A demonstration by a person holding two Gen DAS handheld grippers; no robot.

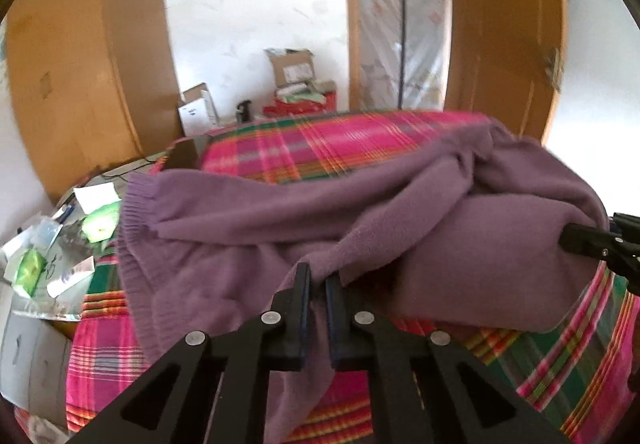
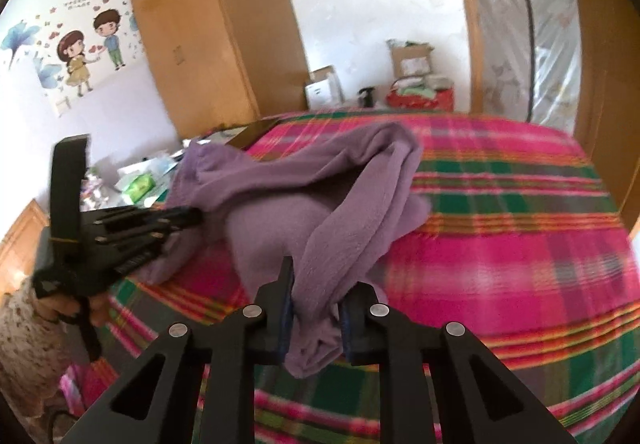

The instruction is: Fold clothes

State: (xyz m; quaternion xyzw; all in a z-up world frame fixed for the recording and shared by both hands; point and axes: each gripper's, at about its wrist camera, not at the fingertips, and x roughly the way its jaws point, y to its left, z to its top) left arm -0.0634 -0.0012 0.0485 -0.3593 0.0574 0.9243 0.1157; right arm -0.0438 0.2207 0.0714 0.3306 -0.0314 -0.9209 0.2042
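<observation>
Plaid bedspread (image 2: 520,212), wooden wardrobe (image 2: 208,36), cardboard boxes (image 2: 410,58), cartoon wall sticker (image 2: 76,60).

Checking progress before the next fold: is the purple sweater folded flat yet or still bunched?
Still bunched. The purple sweater hangs crumpled between the left gripper and right gripper, both clamped on it, draped over the plaid bedspread.

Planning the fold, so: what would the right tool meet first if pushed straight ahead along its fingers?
The right tool is already shut on the purple sweater. Straight ahead it would likely press into the sweater's raised bunch first, then the plaid bedspread beyond; depth is unclear.
</observation>
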